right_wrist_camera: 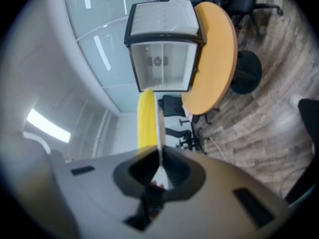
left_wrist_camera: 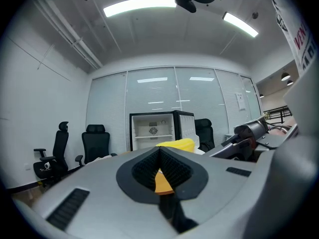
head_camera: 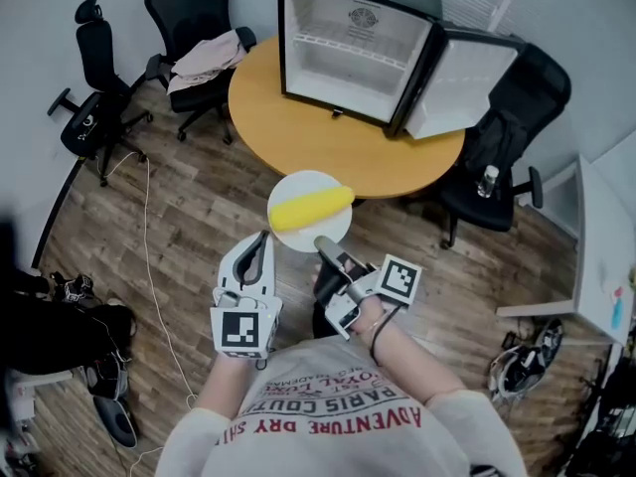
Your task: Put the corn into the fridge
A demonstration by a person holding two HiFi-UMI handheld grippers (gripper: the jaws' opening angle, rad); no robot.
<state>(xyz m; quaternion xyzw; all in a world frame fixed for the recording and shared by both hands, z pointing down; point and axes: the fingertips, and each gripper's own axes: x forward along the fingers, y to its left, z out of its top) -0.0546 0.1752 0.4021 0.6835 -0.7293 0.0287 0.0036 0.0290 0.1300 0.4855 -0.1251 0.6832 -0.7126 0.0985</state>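
Right gripper (head_camera: 324, 244) clamps a white plate (head_camera: 298, 182) carrying the corn (head_camera: 310, 207); left gripper (head_camera: 262, 238) closed, empty. Open fridge (head_camera: 353, 43) on table (head_camera: 288, 117) not yet reached.

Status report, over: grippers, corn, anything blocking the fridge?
Left gripper shut, empty. Right gripper shut on round white plate, yellow corn cob lying on it. Black fridge on round wooden table, door open, nothing seen blocking.
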